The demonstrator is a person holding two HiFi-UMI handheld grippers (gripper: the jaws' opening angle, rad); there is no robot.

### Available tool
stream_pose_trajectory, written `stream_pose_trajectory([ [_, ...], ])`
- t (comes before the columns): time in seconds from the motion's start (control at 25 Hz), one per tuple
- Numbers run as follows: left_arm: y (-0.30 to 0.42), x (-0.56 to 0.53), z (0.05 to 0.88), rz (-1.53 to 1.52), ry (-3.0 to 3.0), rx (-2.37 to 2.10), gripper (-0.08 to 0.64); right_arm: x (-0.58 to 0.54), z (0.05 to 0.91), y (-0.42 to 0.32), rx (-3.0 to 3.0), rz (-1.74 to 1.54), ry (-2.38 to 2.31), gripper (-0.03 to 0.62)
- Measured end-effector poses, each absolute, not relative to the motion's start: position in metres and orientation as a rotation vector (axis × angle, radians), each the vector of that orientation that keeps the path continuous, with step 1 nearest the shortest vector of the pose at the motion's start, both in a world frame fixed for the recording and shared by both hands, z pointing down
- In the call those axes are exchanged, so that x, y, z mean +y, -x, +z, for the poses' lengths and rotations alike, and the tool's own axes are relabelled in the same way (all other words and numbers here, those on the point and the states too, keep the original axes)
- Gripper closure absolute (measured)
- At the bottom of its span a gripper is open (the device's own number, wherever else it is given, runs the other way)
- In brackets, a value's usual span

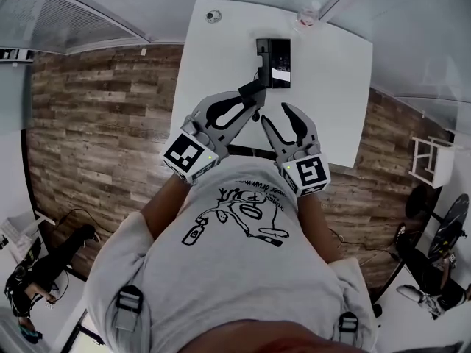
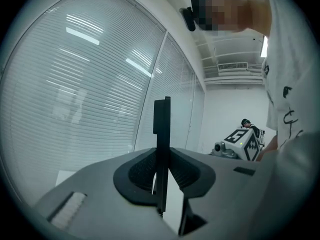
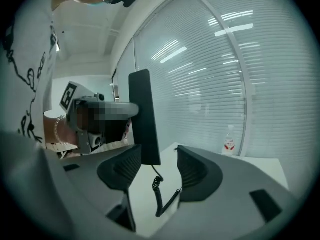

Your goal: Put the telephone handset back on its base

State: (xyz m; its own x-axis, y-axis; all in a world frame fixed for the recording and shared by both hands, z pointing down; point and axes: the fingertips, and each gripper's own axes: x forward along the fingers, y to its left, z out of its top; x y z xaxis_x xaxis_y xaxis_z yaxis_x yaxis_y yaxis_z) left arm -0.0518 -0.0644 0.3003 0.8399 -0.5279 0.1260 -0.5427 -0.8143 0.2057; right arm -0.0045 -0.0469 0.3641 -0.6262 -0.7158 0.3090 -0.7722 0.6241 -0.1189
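Observation:
The black telephone base (image 1: 273, 62) lies on the white table (image 1: 213, 65), past both grippers. My left gripper (image 1: 246, 103) is shut on the black handset (image 1: 252, 91), whose end hovers near the base's left side. In the left gripper view the handset (image 2: 161, 149) stands edge-on, clamped between the pads of that gripper (image 2: 161, 176). My right gripper (image 1: 277, 115) is open just right of it. In the right gripper view the handset (image 3: 144, 116) rises ahead of the open right gripper (image 3: 155, 171), close to its left pad, with the coiled cord (image 3: 159, 189) hanging below.
A small clear bottle (image 1: 307, 17) with a red label and a small round object (image 1: 213, 15) sit at the table's far edge. Wood flooring surrounds the table. Glass walls with blinds stand behind it. A white stool (image 1: 434, 160) is at the right.

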Motion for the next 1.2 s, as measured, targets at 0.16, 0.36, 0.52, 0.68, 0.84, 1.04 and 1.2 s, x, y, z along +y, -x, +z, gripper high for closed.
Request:
stream_pose_trajectory([
  [0.16, 0.042, -0.064, 0.303, 0.070, -2.780, -0.773, 0.491, -0.044, 0.390, 0.015, -2.607, 0.399, -1.143, 0.364],
  [0.36, 0.032, -0.057, 0.306, 0.056, -2.790, -0.709, 0.491, -0.045, 0.407, 0.026, -2.592, 0.381, -1.112, 0.348],
  [0.52, 0.027, -0.053, 0.309, 0.042, -2.782, -0.670, 0.491, -0.042, 0.420, 0.027, -2.560, 0.387, -1.113, 0.347],
  [0.68, 0.025, -0.056, 0.319, 0.014, -2.755, -0.639, 0.491, -0.040, 0.428, 0.021, -2.536, 0.401, -1.133, 0.387],
  [0.84, 0.025, -0.059, 0.326, -0.009, -2.732, -0.633, 0.489, -0.037, 0.434, 0.020, -2.528, 0.438, -1.149, 0.388],
  [1.04, 0.023, -0.063, 0.332, 0.008, -2.752, -0.664, 0.482, -0.036, 0.438, 0.015, -2.509, 0.475, -1.164, 0.388],
  [1.2, 0.021, -0.067, 0.337, 0.026, -2.765, -0.687, 0.472, -0.034, 0.443, 0.013, -2.497, 0.535, -1.173, 0.388],
])
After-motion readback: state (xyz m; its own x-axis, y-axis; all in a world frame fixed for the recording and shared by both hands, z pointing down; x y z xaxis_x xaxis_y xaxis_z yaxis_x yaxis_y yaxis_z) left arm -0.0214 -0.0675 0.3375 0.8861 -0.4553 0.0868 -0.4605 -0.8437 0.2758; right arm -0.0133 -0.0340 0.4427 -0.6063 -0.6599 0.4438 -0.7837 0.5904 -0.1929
